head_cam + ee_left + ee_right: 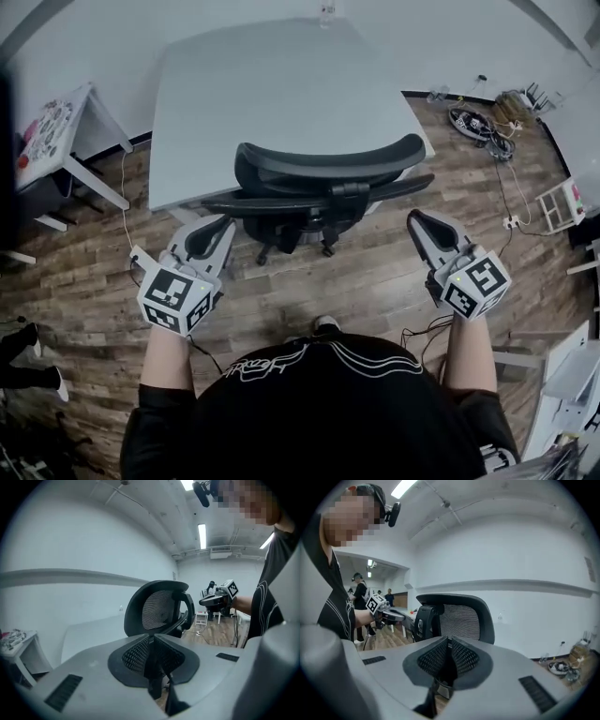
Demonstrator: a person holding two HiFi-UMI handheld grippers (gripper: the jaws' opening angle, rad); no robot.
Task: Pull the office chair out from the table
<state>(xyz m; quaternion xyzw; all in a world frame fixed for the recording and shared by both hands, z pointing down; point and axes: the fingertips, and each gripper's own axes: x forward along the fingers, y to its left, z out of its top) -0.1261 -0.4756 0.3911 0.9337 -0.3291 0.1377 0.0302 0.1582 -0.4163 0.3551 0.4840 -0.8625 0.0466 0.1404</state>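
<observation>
Black mesh-backed office chair [323,183] stands tucked against the near edge of the pale grey rectangular table [262,84], its seat reaching under the tabletop and its curved backrest turned toward the person. The chair's dark castor base rests on the brown wood-plank floor [366,281] just in front of the table edge.

The left gripper [210,228], grey with a marker cube at its rear, is held out to the left of the chair, near the armrest but apart from it. In the left gripper view its two ribbed black pads are pressed together with nothing between them, and the chair's backrest shows beyond them.

The right gripper [418,223] of the same build is held to the right of the chair, also clear of it. Its pads are likewise clenched on nothing, with the backrest and its mesh panel ahead of them.

The chair sits between the two grippers, touched by neither. A small white side table [66,141] stands to the left of the grey table, and coiled cables [478,124] lie on the floor off to the right
</observation>
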